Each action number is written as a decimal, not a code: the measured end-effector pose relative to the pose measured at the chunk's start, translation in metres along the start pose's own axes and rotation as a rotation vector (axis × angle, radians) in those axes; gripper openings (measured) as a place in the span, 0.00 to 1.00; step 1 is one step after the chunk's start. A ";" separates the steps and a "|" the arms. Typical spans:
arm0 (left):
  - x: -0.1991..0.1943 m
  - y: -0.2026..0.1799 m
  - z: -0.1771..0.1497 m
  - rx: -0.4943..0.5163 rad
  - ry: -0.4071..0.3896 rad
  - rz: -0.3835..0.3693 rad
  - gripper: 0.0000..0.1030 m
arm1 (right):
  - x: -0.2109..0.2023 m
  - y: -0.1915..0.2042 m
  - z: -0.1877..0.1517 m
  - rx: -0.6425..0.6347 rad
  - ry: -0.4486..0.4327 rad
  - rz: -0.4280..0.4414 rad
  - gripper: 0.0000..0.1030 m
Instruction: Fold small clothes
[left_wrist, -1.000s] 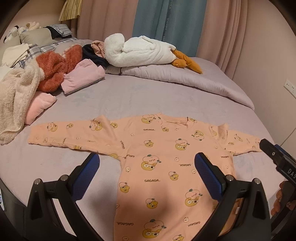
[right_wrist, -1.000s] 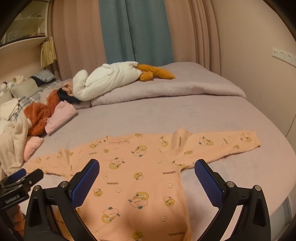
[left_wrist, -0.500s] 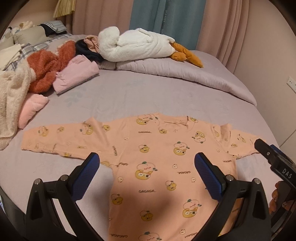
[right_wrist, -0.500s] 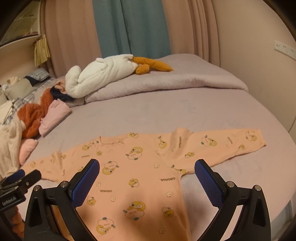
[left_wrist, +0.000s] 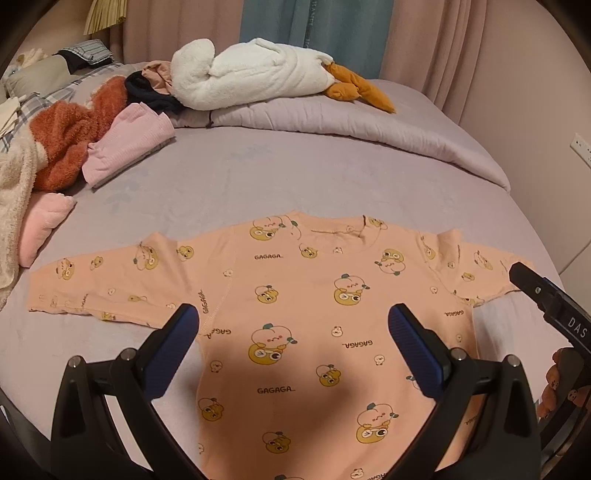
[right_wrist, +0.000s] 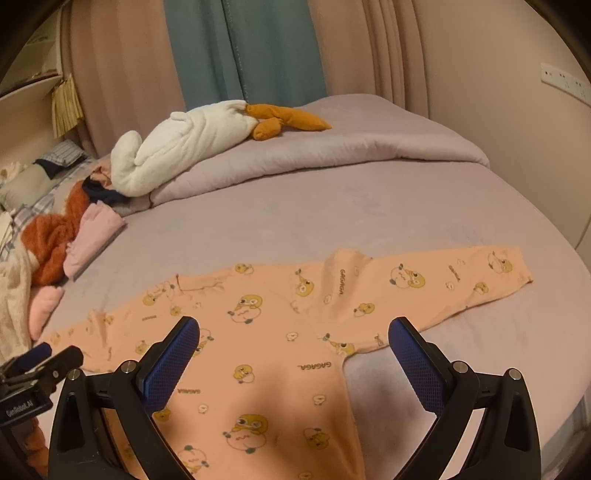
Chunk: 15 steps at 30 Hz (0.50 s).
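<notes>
A small peach long-sleeved top (left_wrist: 295, 295) with cartoon prints lies flat on the lilac bed, both sleeves spread sideways, neckline away from me. My left gripper (left_wrist: 293, 328) hovers open above the top's chest, nothing between its blue pads. My right gripper (right_wrist: 293, 341) is open too, over the top (right_wrist: 266, 332) near its right armpit, with the right sleeve (right_wrist: 443, 280) stretching off to the right. The right gripper's black tip (left_wrist: 543, 295) shows at the right edge of the left wrist view, over the sleeve's end.
A heap of clothes sits at the left: a rust fluffy garment (left_wrist: 70, 140), a folded pink piece (left_wrist: 125, 144), a cream fleece (left_wrist: 14, 192). A white plush goose (left_wrist: 251, 74) rests on the rolled duvet (left_wrist: 369, 129) at the back. Wall and curtains lie beyond.
Both grippers have moved forward over the top, towards its neckline; the garment now fills more of each view. Neither jaw has changed and the top has not shifted.
</notes>
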<state>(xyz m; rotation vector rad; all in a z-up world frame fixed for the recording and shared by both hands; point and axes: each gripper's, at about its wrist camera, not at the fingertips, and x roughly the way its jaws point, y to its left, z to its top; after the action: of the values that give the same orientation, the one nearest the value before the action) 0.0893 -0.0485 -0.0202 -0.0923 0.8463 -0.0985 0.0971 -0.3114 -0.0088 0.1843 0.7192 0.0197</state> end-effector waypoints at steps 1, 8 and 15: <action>0.002 -0.001 0.000 0.000 0.004 -0.002 0.99 | 0.001 -0.001 0.000 0.003 0.003 0.000 0.99; 0.011 -0.006 -0.004 -0.001 0.031 -0.015 0.99 | 0.008 -0.025 0.002 0.067 0.003 -0.021 0.99; 0.029 -0.011 -0.006 -0.011 0.072 -0.049 0.98 | 0.021 -0.102 0.005 0.236 0.020 -0.063 0.89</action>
<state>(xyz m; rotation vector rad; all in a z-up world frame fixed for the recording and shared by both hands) 0.1034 -0.0633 -0.0444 -0.1207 0.9168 -0.1443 0.1115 -0.4106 -0.0359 0.3872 0.7464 -0.1237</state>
